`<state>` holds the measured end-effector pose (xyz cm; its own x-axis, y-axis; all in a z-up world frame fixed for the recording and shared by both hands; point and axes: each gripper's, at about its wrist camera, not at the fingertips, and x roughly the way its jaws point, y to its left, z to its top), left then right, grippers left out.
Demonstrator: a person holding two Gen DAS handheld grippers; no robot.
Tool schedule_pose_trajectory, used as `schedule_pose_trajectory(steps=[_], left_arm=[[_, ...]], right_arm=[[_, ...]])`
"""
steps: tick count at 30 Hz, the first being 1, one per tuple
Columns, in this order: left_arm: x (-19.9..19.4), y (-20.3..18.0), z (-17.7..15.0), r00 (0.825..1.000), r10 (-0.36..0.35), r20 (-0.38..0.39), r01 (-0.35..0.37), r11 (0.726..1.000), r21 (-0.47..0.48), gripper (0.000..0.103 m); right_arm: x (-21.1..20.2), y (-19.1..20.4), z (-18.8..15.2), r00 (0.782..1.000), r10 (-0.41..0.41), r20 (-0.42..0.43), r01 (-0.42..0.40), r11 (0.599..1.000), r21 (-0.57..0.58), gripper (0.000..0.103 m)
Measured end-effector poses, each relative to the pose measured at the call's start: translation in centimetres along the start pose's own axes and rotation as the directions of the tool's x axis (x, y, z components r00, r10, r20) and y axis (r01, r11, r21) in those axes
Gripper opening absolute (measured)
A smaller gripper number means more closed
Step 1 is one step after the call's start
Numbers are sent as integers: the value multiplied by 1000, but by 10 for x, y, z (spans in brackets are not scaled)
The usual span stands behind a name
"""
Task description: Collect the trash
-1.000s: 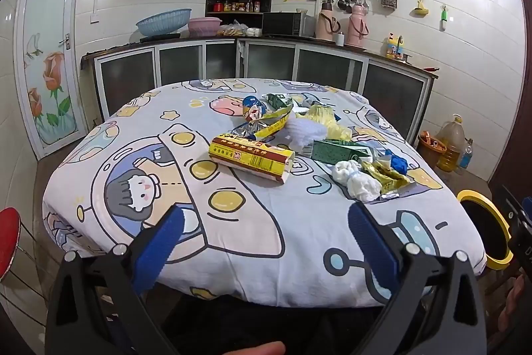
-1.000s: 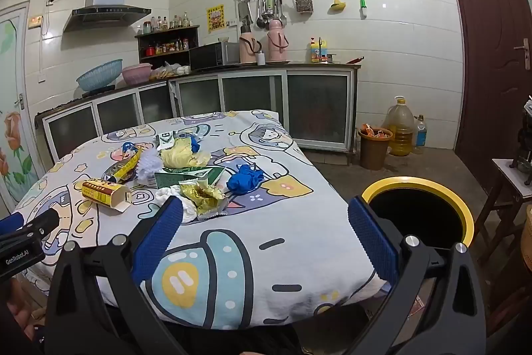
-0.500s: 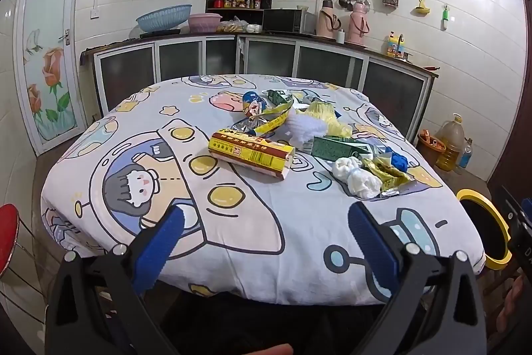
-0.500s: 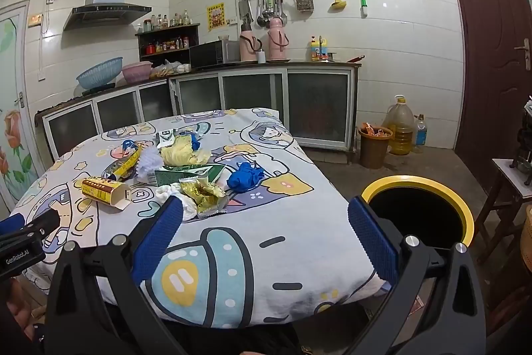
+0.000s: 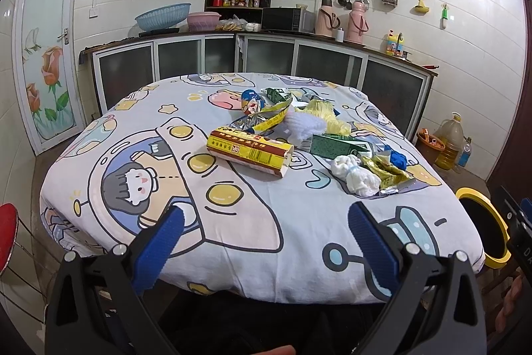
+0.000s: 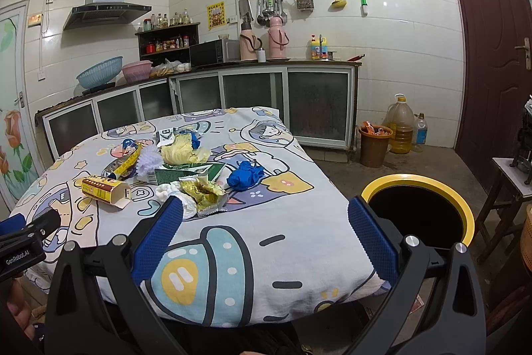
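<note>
Trash heaped mid-table — (wrappers, cartons).

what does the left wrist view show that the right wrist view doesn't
Only the left wrist view shows the round red stool seat at its left edge. Only the right wrist view shows the dark brown wooden door and the small side table. Both show the yellow-and-red cardboard carton, the crumpled blue wrapper and the yellow-rimmed black trash bin, with each hand-held gripper open and empty.
</note>
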<state>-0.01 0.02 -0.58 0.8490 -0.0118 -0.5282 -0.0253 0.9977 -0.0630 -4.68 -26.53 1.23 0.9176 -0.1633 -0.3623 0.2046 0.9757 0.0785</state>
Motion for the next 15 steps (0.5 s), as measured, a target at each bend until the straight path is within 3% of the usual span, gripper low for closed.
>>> schedule_pose_trajectory(steps=[15], left_arm=[[-1,-1,1,1000,1,2,-1,1000,0,95]], right_arm=[[-1,1,-3,1000,-2,0,2,1000,2,96]])
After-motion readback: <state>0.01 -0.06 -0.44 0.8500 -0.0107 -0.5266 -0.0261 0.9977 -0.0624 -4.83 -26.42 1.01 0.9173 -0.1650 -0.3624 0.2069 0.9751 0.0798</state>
